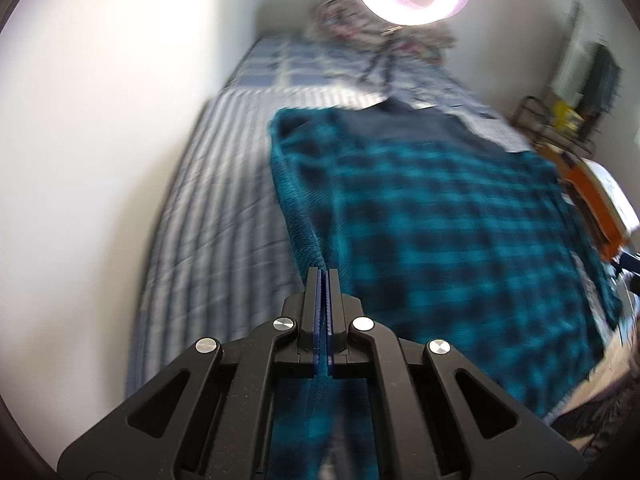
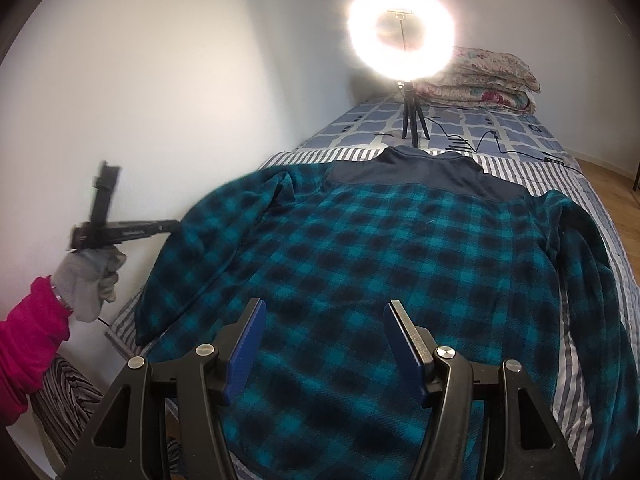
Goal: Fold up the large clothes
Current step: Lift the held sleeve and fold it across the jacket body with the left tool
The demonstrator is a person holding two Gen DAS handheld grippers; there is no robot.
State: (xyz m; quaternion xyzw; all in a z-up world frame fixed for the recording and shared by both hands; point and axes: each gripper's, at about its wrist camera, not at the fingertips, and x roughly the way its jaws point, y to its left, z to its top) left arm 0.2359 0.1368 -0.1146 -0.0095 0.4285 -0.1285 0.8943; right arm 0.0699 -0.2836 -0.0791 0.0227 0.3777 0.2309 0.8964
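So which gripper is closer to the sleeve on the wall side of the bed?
Left. The left gripper is shut on that sleeve at its edge. The right gripper hangs open over the lower back of the plaid shirt, away from it.

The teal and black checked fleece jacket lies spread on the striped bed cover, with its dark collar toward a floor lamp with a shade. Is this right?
Not quite. In the right wrist view the teal and black checked fleece jacket lies spread on the striped bed cover, but its collar points toward a glowing ring light on a small tripod.

Wall [image 2: 140, 100] close beside bed [image 2: 520, 128]
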